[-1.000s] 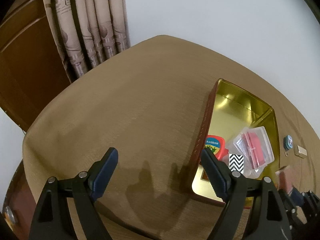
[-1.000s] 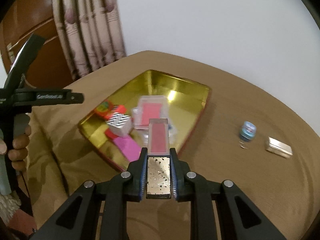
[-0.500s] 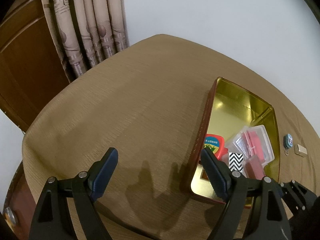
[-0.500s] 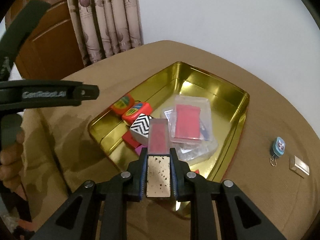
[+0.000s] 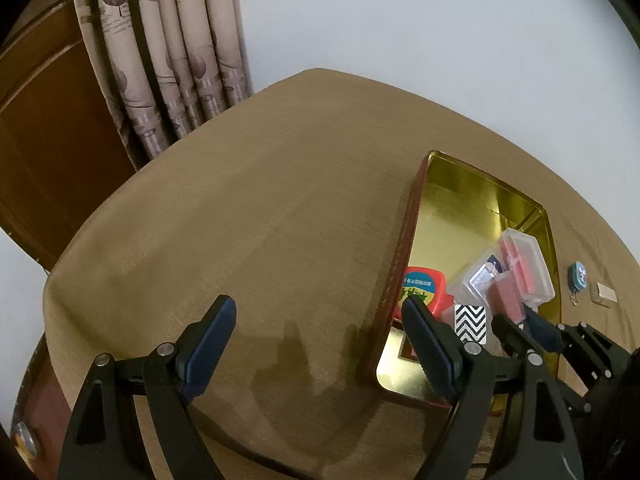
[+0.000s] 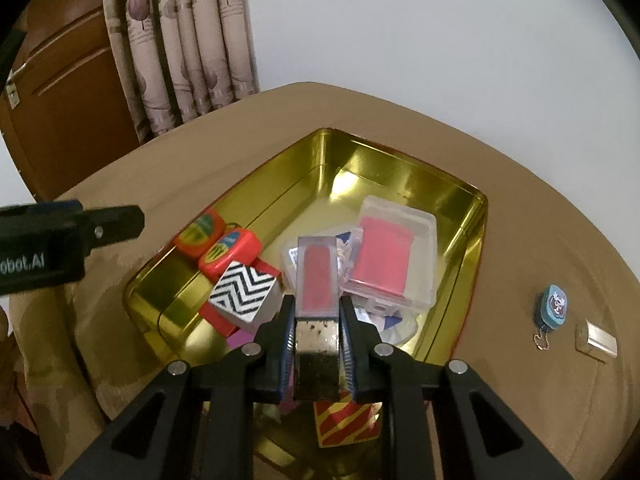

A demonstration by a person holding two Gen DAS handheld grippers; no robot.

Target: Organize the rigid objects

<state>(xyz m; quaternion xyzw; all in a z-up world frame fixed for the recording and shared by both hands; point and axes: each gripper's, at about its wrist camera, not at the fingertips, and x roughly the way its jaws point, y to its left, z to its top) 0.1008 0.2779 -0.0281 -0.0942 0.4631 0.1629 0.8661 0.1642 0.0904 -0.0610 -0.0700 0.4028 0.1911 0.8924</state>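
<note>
My right gripper (image 6: 317, 308) is shut on a slim lipstick (image 6: 316, 276) with a gold base and a clear cap over red. It hangs over the near part of the open gold tin (image 6: 404, 178), just above a black-and-white zigzag block (image 6: 244, 292) and a clear case with a red insert (image 6: 388, 260). Two red tape measures (image 6: 228, 252) lie at the tin's left side. In the left wrist view my left gripper (image 5: 318, 312) stands open over bare tablecloth, left of the gold tin (image 5: 452, 216). There the right gripper (image 5: 520, 320) shows with the lipstick (image 5: 508, 296).
On the cloth right of the tin lie a blue keychain charm (image 6: 554, 306) and a small silver box (image 6: 598, 340). A red-and-yellow striped item (image 6: 346, 420) sits under my right gripper. Curtain (image 5: 172, 60) and a wooden door (image 5: 48, 120) stand behind the round table.
My right gripper has carried the lipstick left and down, from beside the tin to over its contents. The left gripper has stayed where it was, open.
</note>
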